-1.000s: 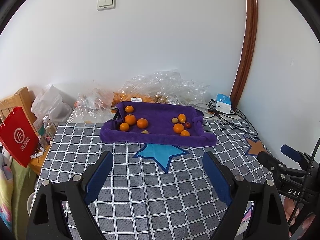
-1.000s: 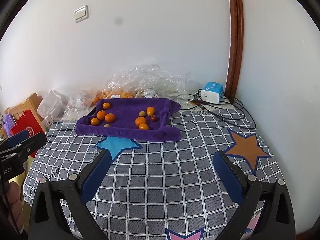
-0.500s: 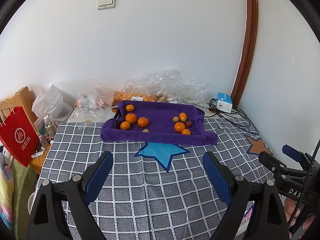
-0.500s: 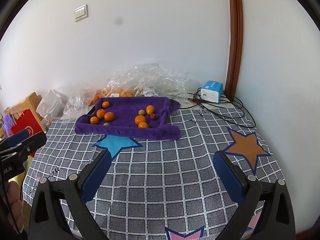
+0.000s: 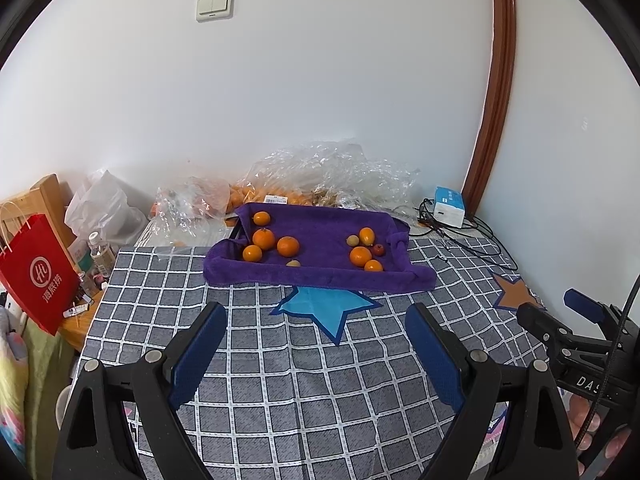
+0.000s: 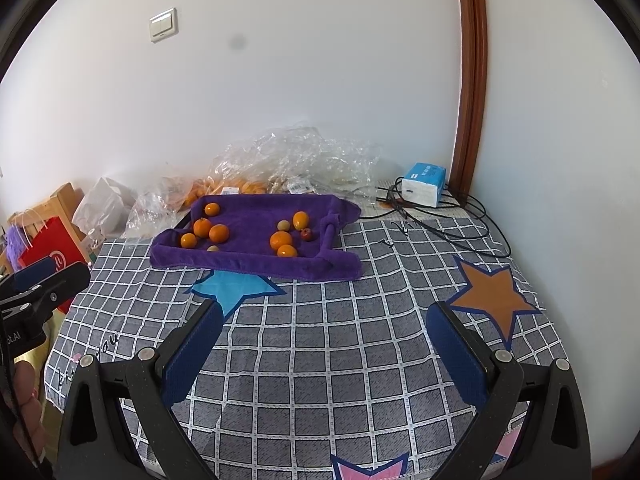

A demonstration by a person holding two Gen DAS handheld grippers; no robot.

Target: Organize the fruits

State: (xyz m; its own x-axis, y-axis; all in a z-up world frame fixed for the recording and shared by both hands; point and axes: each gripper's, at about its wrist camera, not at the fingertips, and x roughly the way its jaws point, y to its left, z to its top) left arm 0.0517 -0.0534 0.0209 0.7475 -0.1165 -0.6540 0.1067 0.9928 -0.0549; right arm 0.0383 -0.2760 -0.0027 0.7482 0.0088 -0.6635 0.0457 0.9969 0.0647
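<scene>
A: Near end first. My left gripper (image 5: 316, 344) is spread wide with nothing in it, blue padded fingers (image 5: 198, 354) over the checked tablecloth (image 5: 280, 384). My right gripper (image 6: 324, 350) is the same, wide and empty. Both are well short of the fruit.

B: Where's the fruit?

A: Toward the far edge of the table, on a purple towel (image 5: 320, 276) draped over a tray, with its edges rolled into a soft lip. One cluster of tangerines (image 5: 264, 239) is by the left end. The other, at the right end, has a bigger orange (image 5: 360, 256), an oval kumquat (image 5: 367, 236), a small dark red fruit (image 5: 378, 250) and a pale, small round one (image 5: 352, 240).

B: Handling?

A: I'd judge them light, round, smooth-skinned and a bit squashy. They'll roll on the plush pile. Close across the widest part with gentle pressure. The small ones are easy to pinch out sideways, and the towel may snag a fingertip.

B: Behind that?

A: Crinkled clear plastic bags (image 5: 332, 172), more orange fruit inside them. There's a blue and white box (image 5: 450, 206) with black cables at the far right corner and a red paper bag (image 5: 36, 272) off the left edge.
</scene>
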